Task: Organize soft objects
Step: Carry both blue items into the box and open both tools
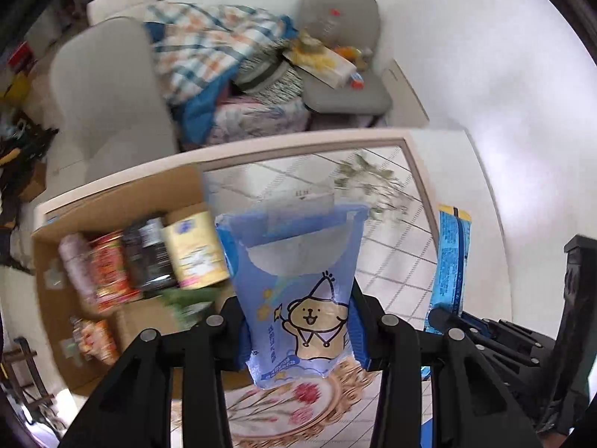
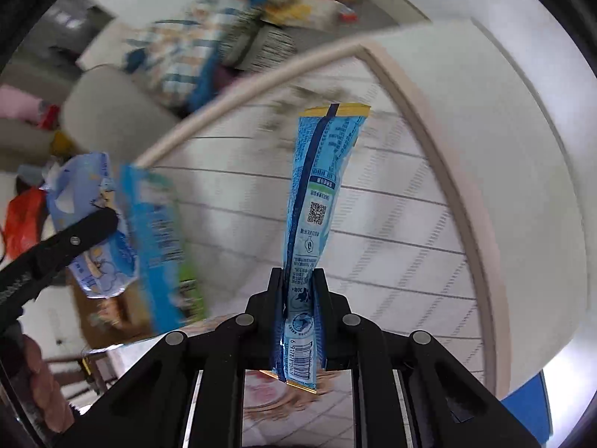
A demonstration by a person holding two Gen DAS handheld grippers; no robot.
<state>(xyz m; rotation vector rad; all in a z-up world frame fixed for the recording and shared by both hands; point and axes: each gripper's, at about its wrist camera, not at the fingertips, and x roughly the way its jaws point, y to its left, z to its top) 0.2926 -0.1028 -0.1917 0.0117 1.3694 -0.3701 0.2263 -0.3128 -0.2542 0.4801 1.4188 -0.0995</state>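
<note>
My left gripper (image 1: 298,321) is shut on a blue soft pack with a cartoon bear (image 1: 298,280), held up above the table. My right gripper (image 2: 300,291) is shut on a light-blue packet with a barcode and yellow ends (image 2: 317,201), held upright and edge-on. The light-blue packet also shows at the right of the left wrist view (image 1: 449,257), and the bear pack with the left gripper arm (image 2: 56,250) shows at the left of the right wrist view (image 2: 89,201).
A cardboard box (image 1: 112,201) with several snack packs and cans stands at the left on the table with the tiled-pattern cloth (image 1: 391,261). Behind the table are a grey chair (image 1: 100,93), a plaid blanket (image 1: 209,41) and a cluttered grey seat (image 1: 343,86).
</note>
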